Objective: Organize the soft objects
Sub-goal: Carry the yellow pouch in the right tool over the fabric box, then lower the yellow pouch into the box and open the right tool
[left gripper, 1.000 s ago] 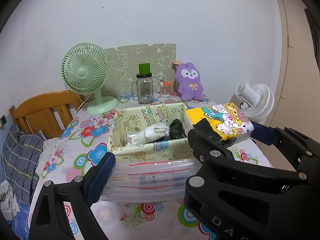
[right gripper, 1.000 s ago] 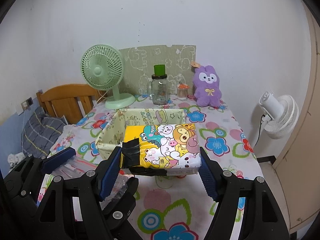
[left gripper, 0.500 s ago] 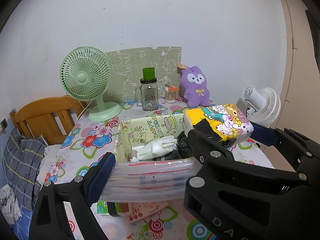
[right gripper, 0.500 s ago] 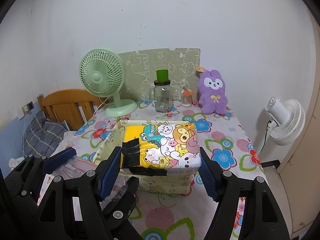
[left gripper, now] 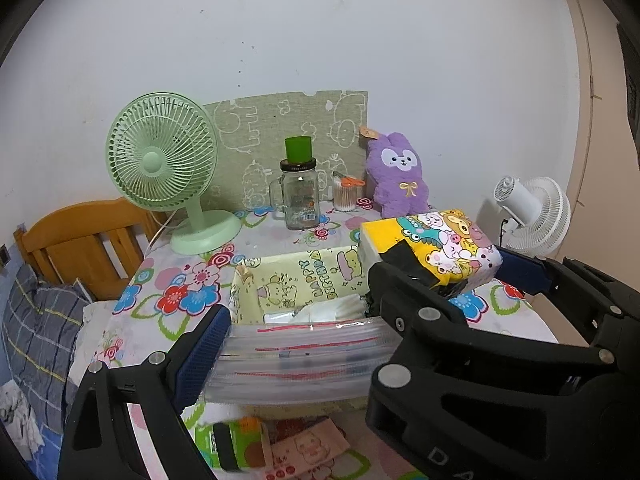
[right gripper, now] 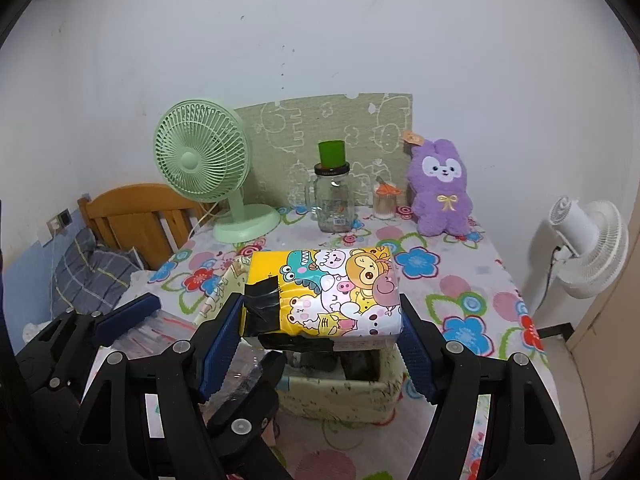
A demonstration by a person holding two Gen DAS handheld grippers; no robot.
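Observation:
My right gripper (right gripper: 320, 340) is shut on a yellow cartoon-print tissue pack (right gripper: 326, 292) and holds it above the near edge of the pale yellow fabric bin (right gripper: 340, 400). The pack also shows in the left wrist view (left gripper: 436, 248). My left gripper (left gripper: 304, 352) is shut on a stack of clear zip bags with red seals (left gripper: 296, 360), held just in front of the bin (left gripper: 296, 276). White and dark soft items (left gripper: 328, 308) lie inside the bin.
On the floral tablecloth (right gripper: 460, 280) stand a green fan (right gripper: 204, 168), a glass jar with a green cup (right gripper: 334, 196), a toothpick pot (right gripper: 386, 200) and a purple plush rabbit (right gripper: 440, 188). A green pack and a pink packet (left gripper: 280, 444) lie below. A white fan (right gripper: 584, 248) stands to the right.
Both grippers have risen and tilted with their loads; the bin sits lower and farther in view. The green and pink packets have come into view under the zip bags.

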